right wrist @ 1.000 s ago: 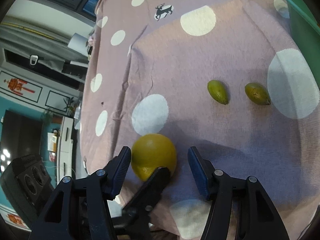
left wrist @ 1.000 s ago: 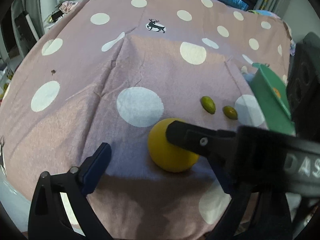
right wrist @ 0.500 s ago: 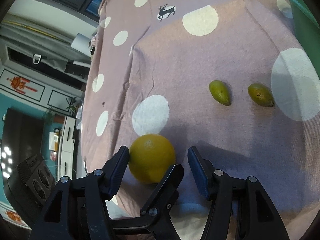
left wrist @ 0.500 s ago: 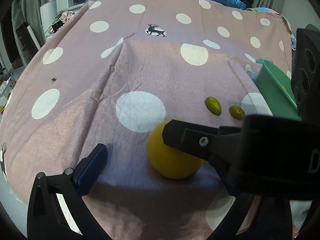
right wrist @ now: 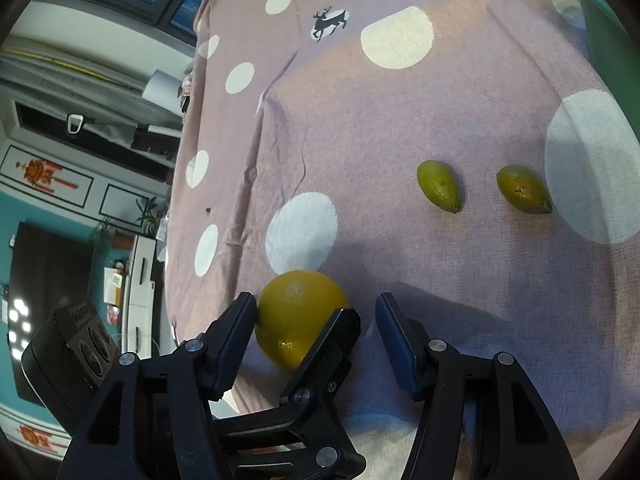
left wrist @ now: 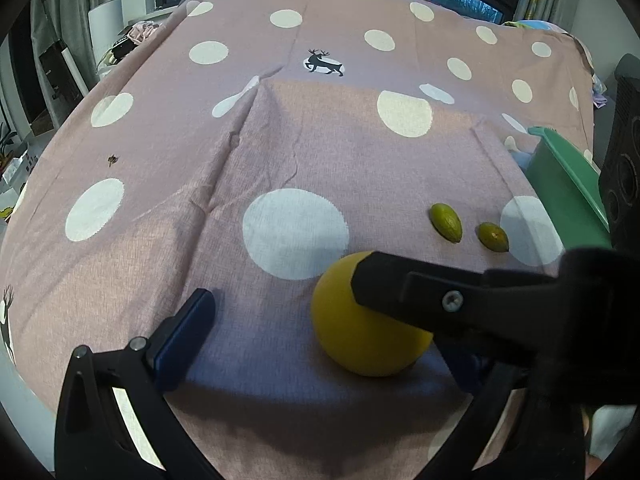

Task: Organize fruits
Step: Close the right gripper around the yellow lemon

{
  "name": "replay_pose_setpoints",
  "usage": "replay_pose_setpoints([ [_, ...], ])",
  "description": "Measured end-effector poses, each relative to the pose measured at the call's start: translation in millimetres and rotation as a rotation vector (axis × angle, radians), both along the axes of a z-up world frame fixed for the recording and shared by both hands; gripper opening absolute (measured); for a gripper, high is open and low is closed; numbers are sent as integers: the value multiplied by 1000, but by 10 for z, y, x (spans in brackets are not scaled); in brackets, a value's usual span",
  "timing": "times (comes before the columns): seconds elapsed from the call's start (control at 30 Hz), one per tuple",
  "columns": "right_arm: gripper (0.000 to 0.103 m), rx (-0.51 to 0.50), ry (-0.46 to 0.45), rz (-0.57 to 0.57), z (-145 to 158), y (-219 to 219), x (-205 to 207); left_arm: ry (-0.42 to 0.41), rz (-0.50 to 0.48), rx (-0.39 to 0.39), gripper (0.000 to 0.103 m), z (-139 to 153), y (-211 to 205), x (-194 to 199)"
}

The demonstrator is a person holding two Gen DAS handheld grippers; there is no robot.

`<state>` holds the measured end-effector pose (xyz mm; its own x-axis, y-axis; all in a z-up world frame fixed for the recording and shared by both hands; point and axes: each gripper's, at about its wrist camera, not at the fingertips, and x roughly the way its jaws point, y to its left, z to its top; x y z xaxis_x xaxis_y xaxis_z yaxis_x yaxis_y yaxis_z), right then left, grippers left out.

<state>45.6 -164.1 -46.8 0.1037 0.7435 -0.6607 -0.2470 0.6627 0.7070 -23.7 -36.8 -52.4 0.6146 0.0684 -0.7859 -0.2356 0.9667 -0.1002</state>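
A yellow orange (left wrist: 362,328) lies on the dotted purple cloth near its front edge. It also shows in the right wrist view (right wrist: 298,312). My left gripper (left wrist: 328,336) is open, and the orange sits toward its right finger. My right gripper (right wrist: 316,320) is open around the orange, its left pad (right wrist: 240,320) touching or nearly touching it. The right gripper's finger (left wrist: 420,292) crosses in front of the orange in the left wrist view. Two small green fruits (left wrist: 446,223) (left wrist: 493,237) lie farther right, also in the right wrist view (right wrist: 438,186) (right wrist: 522,189).
A green bin (left wrist: 568,184) stands at the right edge of the cloth; its corner shows in the right wrist view (right wrist: 600,28). The cloth (left wrist: 320,140) has a raised fold running back. Shelves and room clutter lie beyond the left edge.
Both grippers have edged forward and the orange looms larger. The orange now sits closer between the right gripper's fingers, against its left pad.
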Motion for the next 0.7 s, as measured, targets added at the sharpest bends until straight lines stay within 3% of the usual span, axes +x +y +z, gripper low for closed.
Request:
replay_pose_setpoints([
  [0.7,61,36,40,-21,-65,-34,65,-42,-21,-26,103,-47,51,110],
])
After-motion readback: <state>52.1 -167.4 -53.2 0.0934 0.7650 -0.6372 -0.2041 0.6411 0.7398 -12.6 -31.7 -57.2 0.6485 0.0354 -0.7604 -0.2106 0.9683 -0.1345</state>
